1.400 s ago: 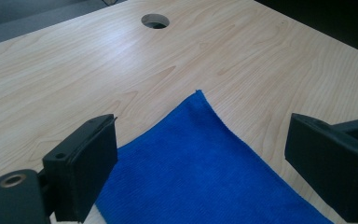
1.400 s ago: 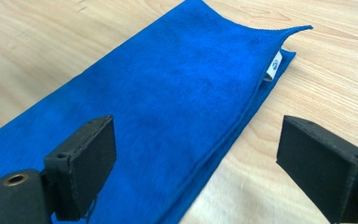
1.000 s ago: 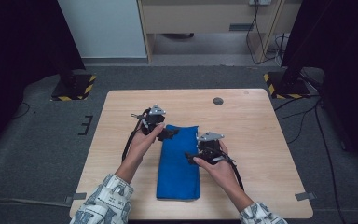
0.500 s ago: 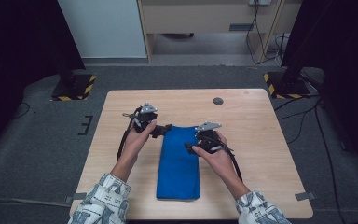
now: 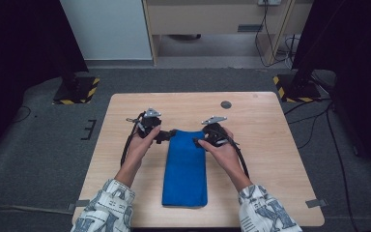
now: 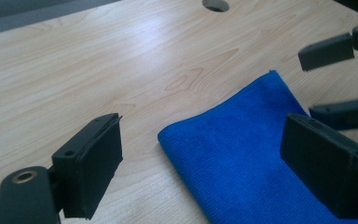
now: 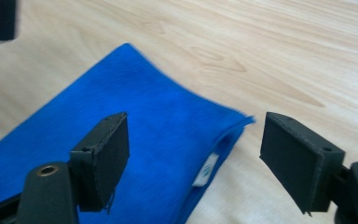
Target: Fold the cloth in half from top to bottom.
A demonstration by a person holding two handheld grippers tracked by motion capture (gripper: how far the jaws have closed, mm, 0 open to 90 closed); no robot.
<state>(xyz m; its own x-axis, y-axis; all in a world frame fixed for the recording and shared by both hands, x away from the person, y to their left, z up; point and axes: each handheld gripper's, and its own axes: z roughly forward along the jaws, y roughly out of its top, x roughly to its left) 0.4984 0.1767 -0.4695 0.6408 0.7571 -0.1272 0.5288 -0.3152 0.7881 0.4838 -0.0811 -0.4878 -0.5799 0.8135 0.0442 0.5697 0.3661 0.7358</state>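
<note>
A folded blue microfibre cloth [image 5: 186, 166] lies as a long strip down the middle of the light wooden worktop [image 5: 270, 159], its short far edge between the two tools and its near edge close to the person's side. The left tool [image 5: 170, 135] sits at the cloth's far left corner; the right tool [image 5: 199, 141] sits at the far right corner. Both point inward toward each other across the cloth's far end.

In the left gripper view, the left tool's jaws stand wide apart, with the cloth's far left corner [image 6: 242, 154] lying between them and the pads not pressing on it; it holds nothing. The right tool's jaws [image 6: 335, 79] show farther off at the right.

In the right gripper view, the right tool's jaws have just been closing but are open, straddling the cloth's far right corner [image 7: 168, 140]. The layered fold edge and a small white label [image 7: 206, 171] lie between the pads, which do not touch the fabric.

A small dark round hole [image 5: 226, 104] sits in the worktop beyond the cloth, to its right.
</note>
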